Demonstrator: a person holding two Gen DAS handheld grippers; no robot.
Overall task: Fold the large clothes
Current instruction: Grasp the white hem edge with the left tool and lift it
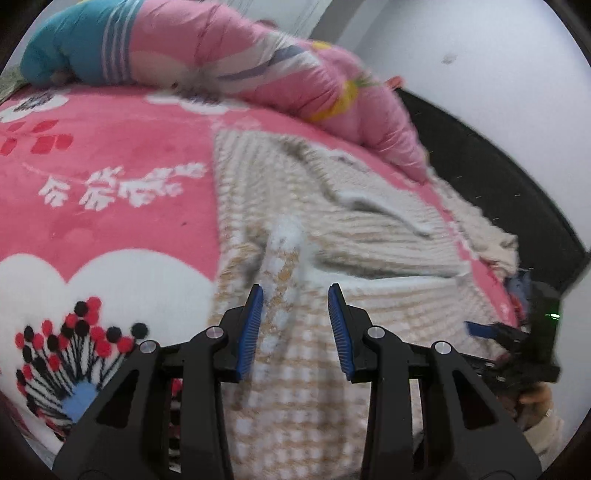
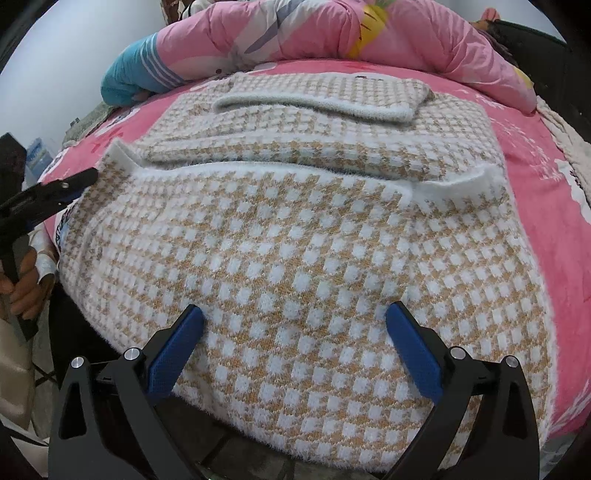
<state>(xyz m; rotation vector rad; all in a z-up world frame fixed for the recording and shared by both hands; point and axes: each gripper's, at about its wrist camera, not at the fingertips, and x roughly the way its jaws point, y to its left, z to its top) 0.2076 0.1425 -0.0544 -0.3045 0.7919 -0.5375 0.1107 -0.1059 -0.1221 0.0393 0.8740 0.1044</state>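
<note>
A fluffy tan-and-white checked sweater lies spread on the pink bed cover, with one sleeve folded across its far part. At the sweater's left edge, my left gripper has a raised ridge of sweater bunched between its blue pads; the jaws stand narrow on it. The right wrist view shows that left gripper from the side at that same edge. My right gripper hovers at the near hem with its pads wide apart and nothing pinched. Its blue pad also shows in the left wrist view as the right gripper.
A rolled pink quilt with a teal end lies along the back of the bed. A dark bed frame runs beyond the sweater's far side. A person's hand holds the left gripper's handle.
</note>
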